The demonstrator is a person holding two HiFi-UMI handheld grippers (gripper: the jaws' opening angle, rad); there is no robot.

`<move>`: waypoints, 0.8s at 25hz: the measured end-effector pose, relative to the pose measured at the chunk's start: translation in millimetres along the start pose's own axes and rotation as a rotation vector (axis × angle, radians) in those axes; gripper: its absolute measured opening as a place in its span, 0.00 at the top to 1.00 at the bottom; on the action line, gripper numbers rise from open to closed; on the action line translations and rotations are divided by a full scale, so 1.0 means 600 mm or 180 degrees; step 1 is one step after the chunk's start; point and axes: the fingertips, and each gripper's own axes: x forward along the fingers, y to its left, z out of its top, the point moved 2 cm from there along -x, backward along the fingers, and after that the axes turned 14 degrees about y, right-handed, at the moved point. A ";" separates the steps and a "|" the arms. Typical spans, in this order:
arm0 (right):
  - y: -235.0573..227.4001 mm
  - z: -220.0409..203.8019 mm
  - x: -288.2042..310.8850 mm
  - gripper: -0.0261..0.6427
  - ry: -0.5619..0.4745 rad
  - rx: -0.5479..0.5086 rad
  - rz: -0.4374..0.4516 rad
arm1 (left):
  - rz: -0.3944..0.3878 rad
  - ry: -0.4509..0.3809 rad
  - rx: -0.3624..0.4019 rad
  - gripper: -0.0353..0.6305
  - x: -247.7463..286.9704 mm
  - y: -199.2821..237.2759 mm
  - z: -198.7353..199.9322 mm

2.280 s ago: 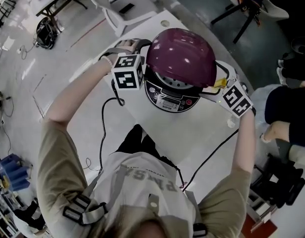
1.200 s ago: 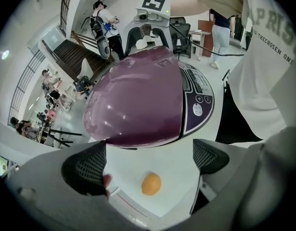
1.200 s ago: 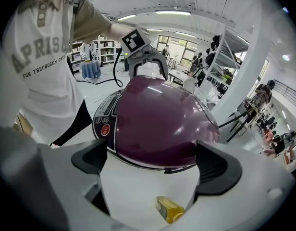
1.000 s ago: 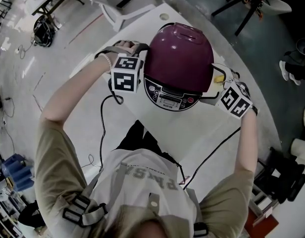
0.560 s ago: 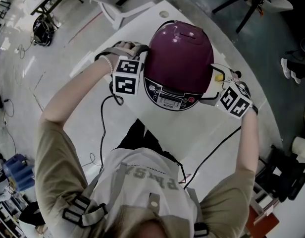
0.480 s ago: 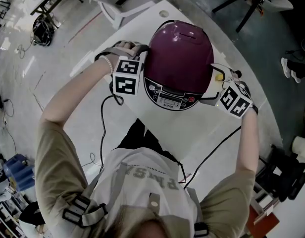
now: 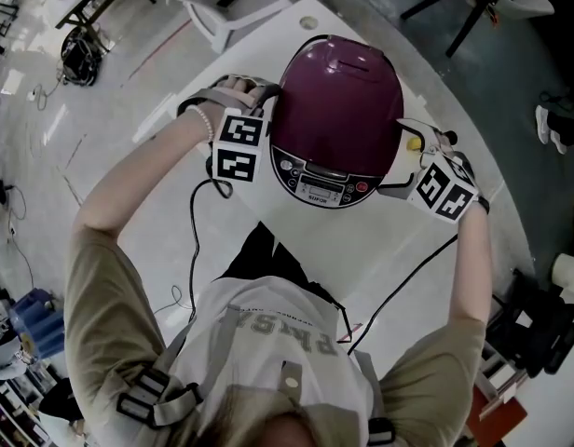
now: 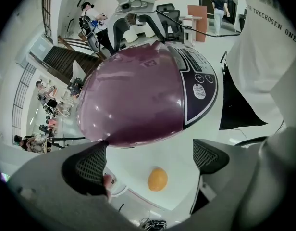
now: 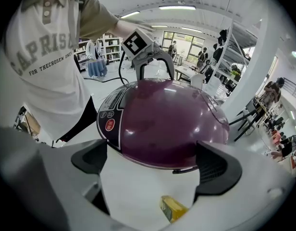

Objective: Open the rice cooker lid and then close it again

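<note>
Flanking rice cooker (image 7: 335,101): left gripper (image 8: 148,160), right gripper (image 9: 153,160), jaws wide apart, gripping nothing. Lid (image 9: 167,124) down, apparently shut; task either unstarted or already finished, unclear.

A khaki-sleeved, white-fronted polo (image 7: 268,343) (printed lettering) sits under 2 harness straps (image 7: 155,394).

White tabletop (image 7: 362,250): one small yellow block-shaped item (image 7: 413,143) lies near its right edge. One orange round item (image 8: 157,179) also rests on it. White chair (image 7: 236,7) stands beyond the far edge. Black bag (image 7: 82,59) sits on the floor (image 7: 45,156), off the left edge.
</note>
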 end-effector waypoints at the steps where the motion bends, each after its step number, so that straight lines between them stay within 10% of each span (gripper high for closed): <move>1: 0.001 0.000 -0.001 0.14 0.0001 -0.0004 0.0001 | 0.0019 0.0011 0.0016 0.09 0.000 0.000 0.000; 20: 0.005 -0.010 0.010 0.14 0.0300 -0.0305 -0.0024 | 0.0104 0.0230 0.0356 0.09 0.008 0.001 -0.008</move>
